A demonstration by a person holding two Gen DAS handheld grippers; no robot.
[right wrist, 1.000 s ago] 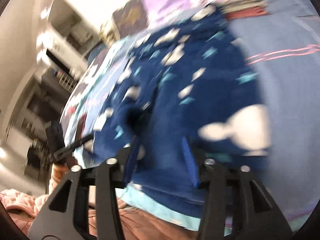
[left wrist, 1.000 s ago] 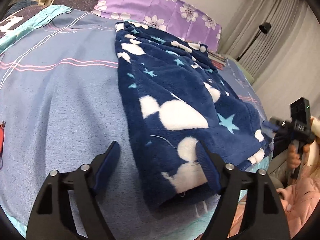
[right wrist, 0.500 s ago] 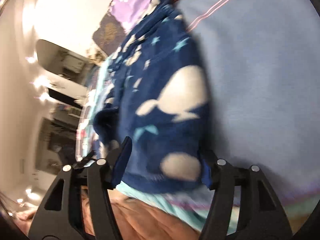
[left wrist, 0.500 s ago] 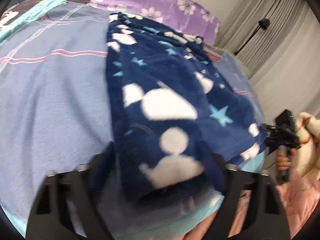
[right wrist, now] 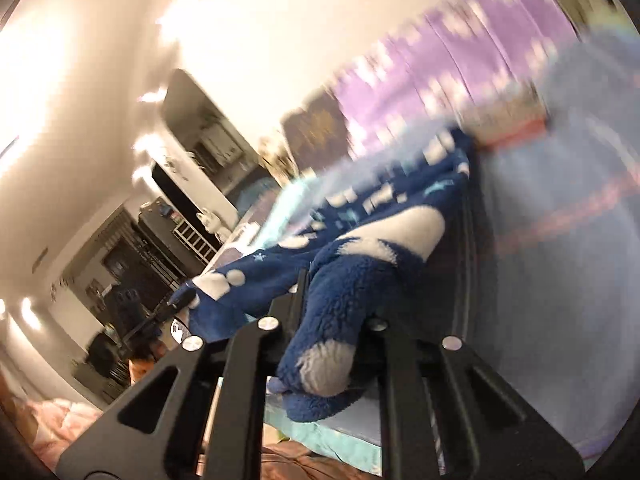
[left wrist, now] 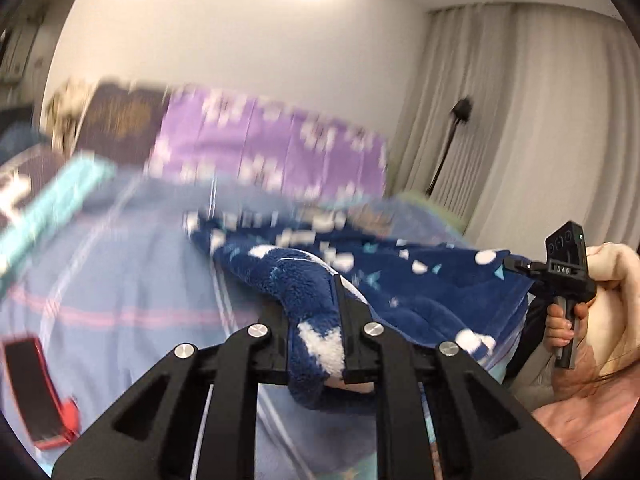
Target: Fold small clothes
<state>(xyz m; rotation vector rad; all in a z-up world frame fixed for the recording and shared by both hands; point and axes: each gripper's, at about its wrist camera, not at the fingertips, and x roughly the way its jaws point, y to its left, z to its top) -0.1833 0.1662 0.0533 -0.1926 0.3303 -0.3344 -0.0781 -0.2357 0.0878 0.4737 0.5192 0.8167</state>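
Holding the blue fleece garment [left wrist: 420, 280] clamped in your left claw [left wrist: 316, 312] and right claw [right wrist: 340, 300] above the bed [left wrist: 120, 280], lift both corners evenly and carry them forward together.

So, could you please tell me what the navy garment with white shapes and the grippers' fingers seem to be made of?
The navy garment with white shapes looks like plush fleece, with a nubby matte pile. The fingers look like matte black plastic, probably.
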